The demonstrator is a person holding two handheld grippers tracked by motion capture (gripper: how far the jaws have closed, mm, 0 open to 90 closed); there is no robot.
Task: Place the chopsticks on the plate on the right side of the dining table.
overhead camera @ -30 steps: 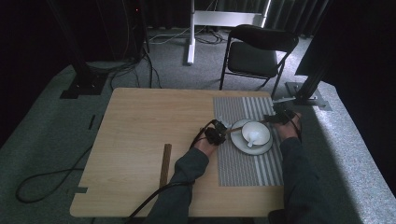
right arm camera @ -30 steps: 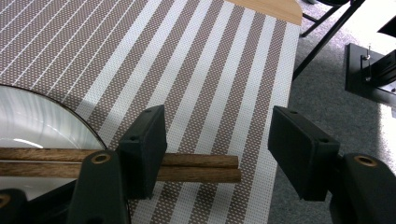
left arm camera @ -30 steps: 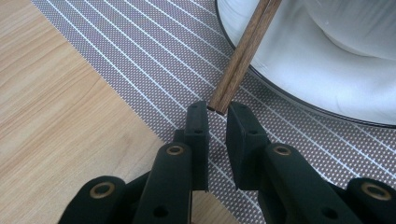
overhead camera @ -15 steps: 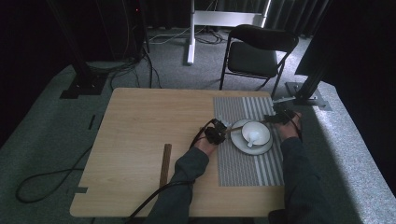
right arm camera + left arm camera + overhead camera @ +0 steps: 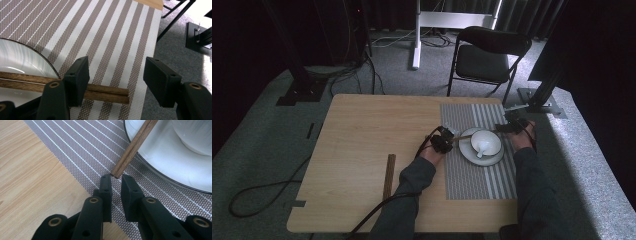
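Observation:
A pair of brown wooden chopsticks point(image 5: 466, 135) lies across the far rim of a white plate point(image 5: 468, 154) on a striped placemat point(image 5: 477, 177). On the plate stands a white bowl point(image 5: 495, 140) with a white spoon point(image 5: 482, 148) in it. My left gripper point(image 5: 446, 138) is at the chopsticks' left end. In the left gripper view its jaws point(image 5: 117, 181) stand a narrow gap apart, with the chopsticks' end point(image 5: 132, 147) just beyond the tips. At the other end, my right gripper point(image 5: 118, 69) is wide open. The chopsticks' tips point(image 5: 105, 93) rest on the mat between its jaws.
A dark wooden strip point(image 5: 388, 174) lies on the bare table point(image 5: 362, 135) to the left. The placemat's right edge runs along the table's edge point(image 5: 156, 37), with grey floor beyond. A black folding chair point(image 5: 489, 50) stands behind the table.

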